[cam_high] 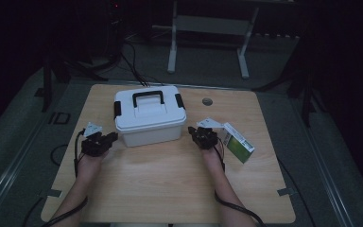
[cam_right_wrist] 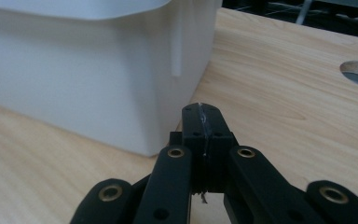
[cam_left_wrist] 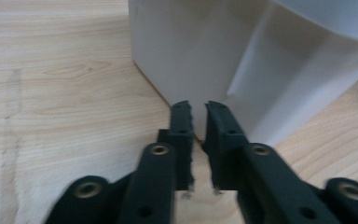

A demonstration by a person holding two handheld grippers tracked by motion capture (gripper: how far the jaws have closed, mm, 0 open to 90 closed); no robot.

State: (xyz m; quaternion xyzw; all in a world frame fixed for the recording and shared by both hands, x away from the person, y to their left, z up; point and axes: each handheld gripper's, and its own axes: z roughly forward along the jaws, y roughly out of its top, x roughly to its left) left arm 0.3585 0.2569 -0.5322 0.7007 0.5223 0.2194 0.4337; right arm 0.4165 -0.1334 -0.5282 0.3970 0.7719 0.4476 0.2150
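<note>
At the left of the table (cam_high: 170,189) the left gripper (cam_high: 109,137) sits low, just beside the left end of the white box (cam_high: 149,120). Seen along its own jaws, the left gripper (cam_left_wrist: 197,106) has them nearly together with only a thin slit between them, nothing in it, their tips just short of the box's near corner (cam_left_wrist: 205,60). The box stands in the middle of the table towards the far side, lid on, with a black handle (cam_high: 148,98) lying on top and a black latch at each end. On its other side the right gripper (cam_high: 194,130) points at the box's right end; in its own view the right gripper (cam_right_wrist: 202,108) has its jaws pressed flat together, holding nothing, close by the box corner (cam_right_wrist: 121,93). Just right of that hand a green carton (cam_high: 237,142) lies tilted on the wood.
</note>
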